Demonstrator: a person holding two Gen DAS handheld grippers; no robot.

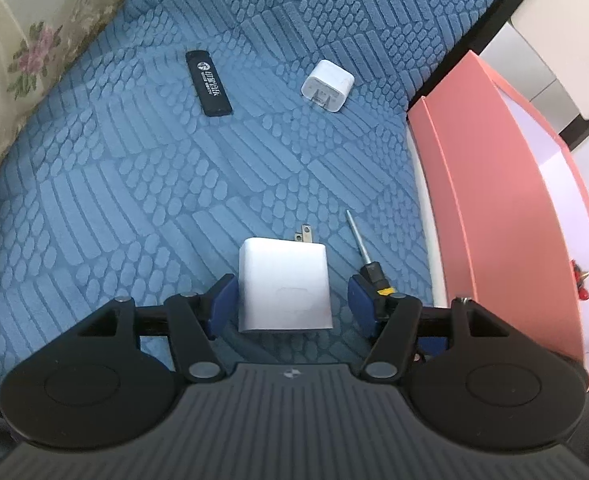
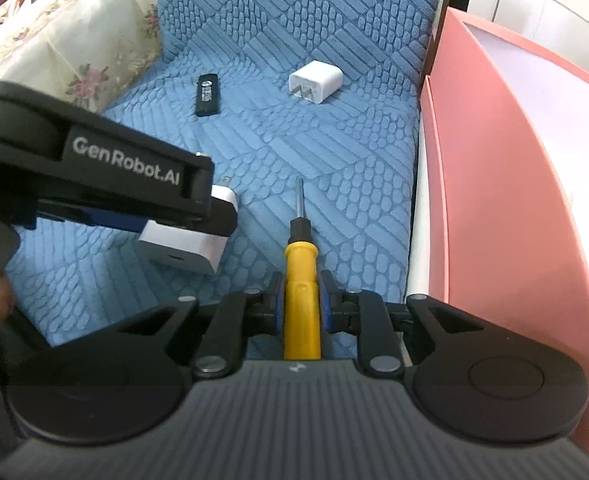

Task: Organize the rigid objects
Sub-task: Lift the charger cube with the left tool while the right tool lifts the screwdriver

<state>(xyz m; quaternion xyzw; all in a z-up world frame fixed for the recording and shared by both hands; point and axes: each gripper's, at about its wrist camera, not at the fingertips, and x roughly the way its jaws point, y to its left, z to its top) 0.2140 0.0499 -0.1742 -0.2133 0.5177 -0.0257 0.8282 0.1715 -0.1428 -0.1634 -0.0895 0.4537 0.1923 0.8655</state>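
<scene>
Blue quilted cushion (image 1: pixel 174 184): left gripper (image 1: pixel 290 300) spread wide around a white charger (image 1: pixel 284 284); right gripper (image 2: pixel 300 304) clamps a yellow screwdriver (image 2: pixel 301 280).

A blue quilted sofa cover (image 1: pixel 142 184) spreads underneath. A floral cream cushion (image 1: pixel 26 60) rests on its left side.

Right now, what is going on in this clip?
A person is tidying small hard items off a blue textured cushion with two handheld claws. The left claw straddles the large white charger, its pads open on either side. The right claw is closed on the yellow screwdriver handle. A black lighter and a small white charger lie untouched farther back. A pink box stands open at the right, with something red inside.
</scene>
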